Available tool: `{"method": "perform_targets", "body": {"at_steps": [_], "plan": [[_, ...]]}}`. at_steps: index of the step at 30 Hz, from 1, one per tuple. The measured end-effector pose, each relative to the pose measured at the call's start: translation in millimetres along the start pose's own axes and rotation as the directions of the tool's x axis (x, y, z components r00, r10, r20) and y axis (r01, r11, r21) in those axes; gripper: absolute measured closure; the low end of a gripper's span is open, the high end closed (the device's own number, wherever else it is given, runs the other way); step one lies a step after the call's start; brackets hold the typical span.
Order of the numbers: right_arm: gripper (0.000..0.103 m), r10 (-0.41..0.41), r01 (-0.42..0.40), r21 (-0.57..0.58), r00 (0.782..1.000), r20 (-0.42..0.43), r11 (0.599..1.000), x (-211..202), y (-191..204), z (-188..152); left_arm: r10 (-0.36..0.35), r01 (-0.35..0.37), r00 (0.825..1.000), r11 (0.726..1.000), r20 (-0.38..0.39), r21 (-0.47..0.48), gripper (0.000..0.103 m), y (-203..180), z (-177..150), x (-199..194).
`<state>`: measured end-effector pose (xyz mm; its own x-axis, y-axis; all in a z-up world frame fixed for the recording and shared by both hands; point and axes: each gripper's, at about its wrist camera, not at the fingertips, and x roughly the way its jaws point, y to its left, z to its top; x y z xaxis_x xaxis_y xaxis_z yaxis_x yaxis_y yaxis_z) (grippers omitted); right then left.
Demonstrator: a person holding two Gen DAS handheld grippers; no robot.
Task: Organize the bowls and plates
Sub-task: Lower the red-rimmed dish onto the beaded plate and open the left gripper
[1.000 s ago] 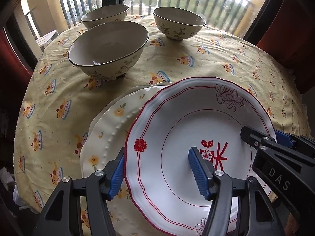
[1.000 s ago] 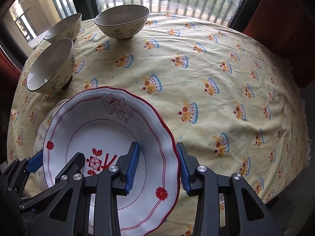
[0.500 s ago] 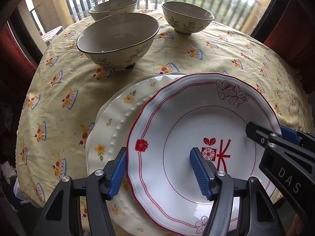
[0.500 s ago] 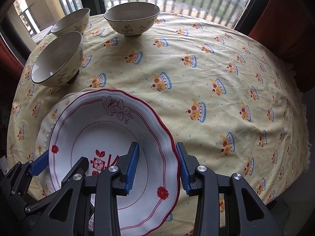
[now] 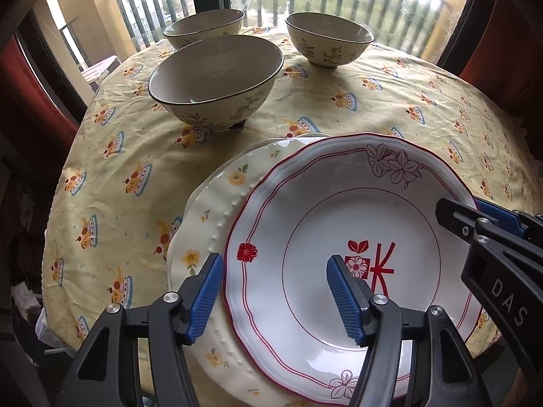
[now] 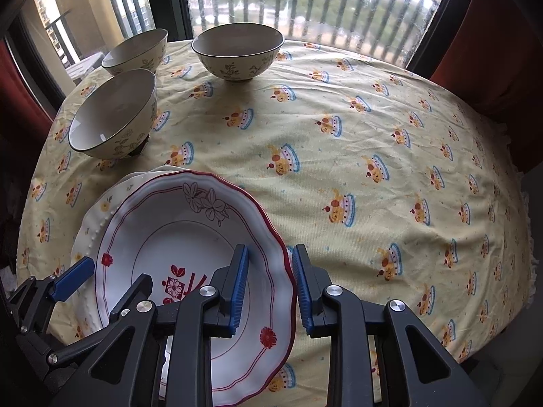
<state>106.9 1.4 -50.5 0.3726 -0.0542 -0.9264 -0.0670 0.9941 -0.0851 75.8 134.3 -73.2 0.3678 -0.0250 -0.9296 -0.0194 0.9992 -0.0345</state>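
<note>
Right wrist view: the red-rimmed plate's [image 6: 190, 237] three-o'clock rim is being straddled by the right gripper [image 6: 269, 291], its jaws just closing, contact unclear. The left gripper [image 5: 275, 300] is being held open. A premature lift risks slipping.

Daylit window [image 6: 305, 3] with balcony railing [image 5: 325, 3] — red curtains [image 6: 488, 51] flanking.

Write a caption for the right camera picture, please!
Right gripper closing on red-rimmed plate, three bowls waiting behind.
</note>
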Motion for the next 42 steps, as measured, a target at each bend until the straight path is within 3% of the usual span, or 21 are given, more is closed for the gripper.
{"method": "perform_targets", "body": {"at_steps": [10, 15, 19, 22, 28, 36, 42], "plan": [[0.070, 0.035, -0.034, 0.021, 0.998, -0.059, 0.999, 18.9, 9.6, -5.1, 0.022, -0.022, 1.000, 1.000, 0.022, -0.010, 0.037, 12.9, 3.0, -7.8], [0.066, 0.030, -0.029, 0.012, 0.998, -0.060, 1.000, 20.3, 16.1, -7.9, 0.022, -0.022, 1.000, 0.999, -0.006, -0.033, 0.036, 18.3, 2.8, -4.3], [0.054, 0.050, -0.051, -0.010, 0.996, -0.072, 0.999, 19.8, 14.0, -5.0, 0.039, -0.040, 0.999, 0.998, -0.003, -0.050, 0.033, 20.4, 4.2, -5.9], [0.040, 0.042, -0.043, -0.024, 0.998, -0.048, 0.999, 15.3, 8.6, -0.9, 0.058, -0.058, 0.998, 0.995, 0.000, -0.086, 0.025, 24.6, 6.4, -7.3], [0.031, 0.119, -0.119, -0.041, 0.993, 0.000, 0.992, 6.3, -3.5, 15.1, 0.094, -0.091, 0.995, 0.987, 0.016, -0.132, 0.018, 21.3, 15.6, -17.3], [0.031, 0.254, -0.250, -0.066, 0.965, 0.061, 0.966, -6.2, -4.1, 47.4, 0.133, -0.118, 0.988, 0.977, 0.075, -0.177, 0.017, 14.9, 52.1, -28.7], [0.031, 0.257, -0.248, -0.088, 0.959, 0.116, 0.965, -8.6, 13.9, 81.2, 0.156, -0.132, 0.980, 0.974, 0.122, -0.184, 0.018, 33.1, 84.6, -28.0]]}}
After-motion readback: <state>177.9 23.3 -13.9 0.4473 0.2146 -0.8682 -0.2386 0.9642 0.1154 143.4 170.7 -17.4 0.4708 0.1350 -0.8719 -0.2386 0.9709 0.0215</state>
